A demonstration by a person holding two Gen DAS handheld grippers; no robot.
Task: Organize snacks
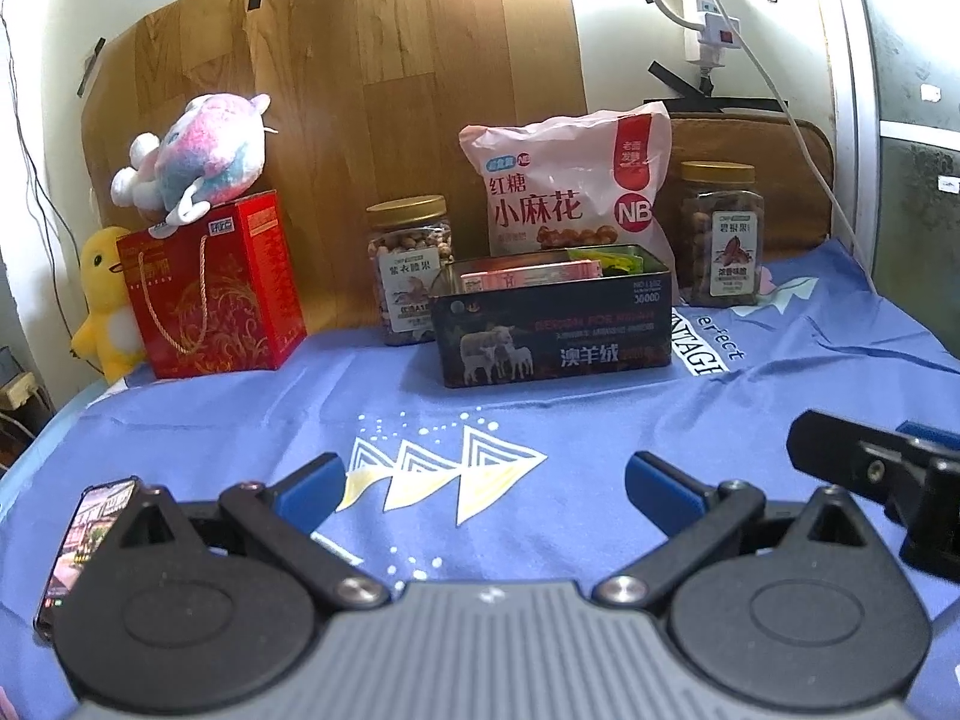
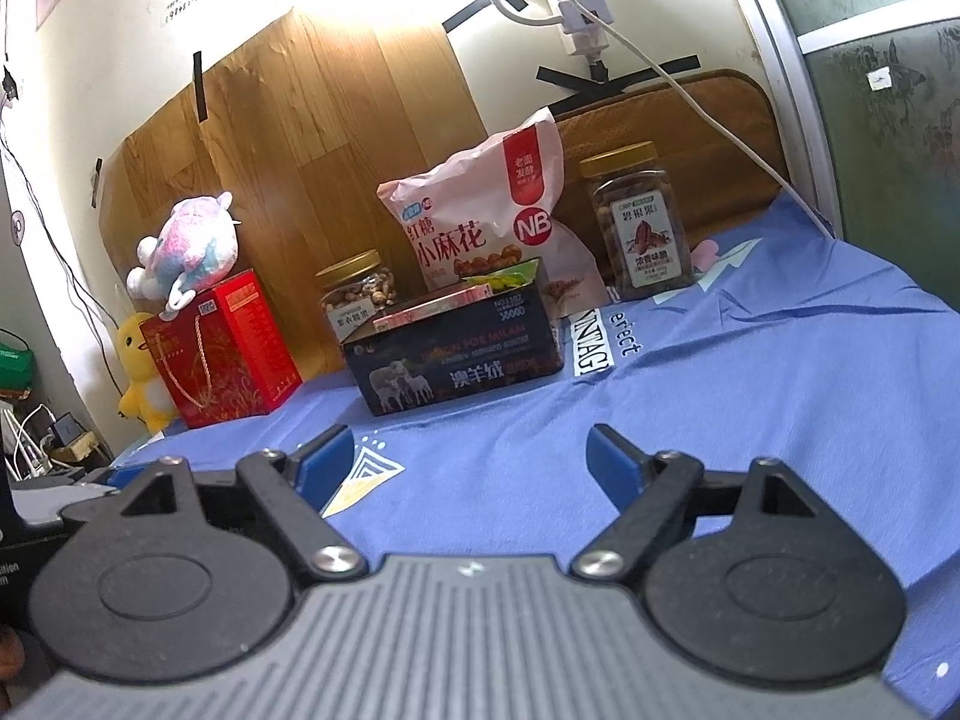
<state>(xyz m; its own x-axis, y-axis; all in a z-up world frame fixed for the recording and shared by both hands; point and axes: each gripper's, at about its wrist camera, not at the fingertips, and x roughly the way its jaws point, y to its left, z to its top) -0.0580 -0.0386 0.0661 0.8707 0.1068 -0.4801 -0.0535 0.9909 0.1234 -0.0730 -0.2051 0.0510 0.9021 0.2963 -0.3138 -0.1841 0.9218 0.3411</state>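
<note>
A dark tin box (image 1: pixel 555 324) with sheep on its front stands open on the blue cloth and holds pink and green snack packets (image 1: pixel 531 276); it also shows in the right wrist view (image 2: pixel 456 363). Behind it stands a pink snack bag (image 1: pixel 570 186) (image 2: pixel 480 222). A nut jar (image 1: pixel 411 270) (image 2: pixel 357 294) stands to its left, another jar (image 1: pixel 720 234) (image 2: pixel 642 222) to its right. My left gripper (image 1: pixel 486 489) is open and empty, low over the cloth, well short of the tin. My right gripper (image 2: pixel 468 462) is open and empty, also short of the tin.
A red gift box (image 1: pixel 216 288) with a plush toy (image 1: pixel 192 156) on top stands at the left, beside a yellow duck toy (image 1: pixel 105 300). A phone (image 1: pixel 84 546) lies at the near left. The right gripper's body (image 1: pixel 882 480) shows at the left view's right edge.
</note>
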